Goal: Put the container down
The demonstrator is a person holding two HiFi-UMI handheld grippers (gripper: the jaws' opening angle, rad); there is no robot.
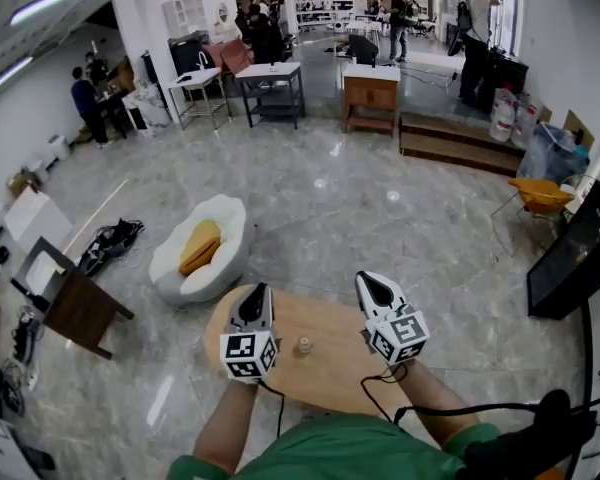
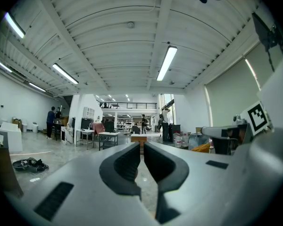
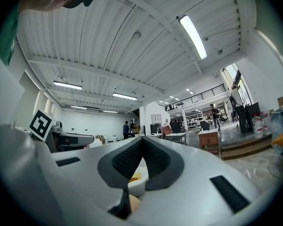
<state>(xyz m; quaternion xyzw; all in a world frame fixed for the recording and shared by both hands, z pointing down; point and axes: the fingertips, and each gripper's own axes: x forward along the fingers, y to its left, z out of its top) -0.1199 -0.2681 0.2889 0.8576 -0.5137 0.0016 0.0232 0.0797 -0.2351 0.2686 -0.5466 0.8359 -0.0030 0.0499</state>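
A small pale container (image 1: 304,345) stands upright on the oval wooden table (image 1: 325,368), in the gap between my two grippers and touching neither. To its left my left gripper (image 1: 255,294) hovers with its jaws shut and nothing in them. To its right my right gripper (image 1: 372,284) is also shut and empty. Both point forward and upward. The left gripper view shows the shut left gripper (image 2: 142,147) against the ceiling and the hall. In the right gripper view the pads of the right gripper (image 3: 142,142) meet. The container is hidden in both gripper views.
A white beanbag seat (image 1: 200,250) with a yellow cushion sits on the marble floor just beyond the table's left end. A dark low table (image 1: 75,310) stands further left. A black screen (image 1: 572,256) stands at the right. Desks and people are far back.
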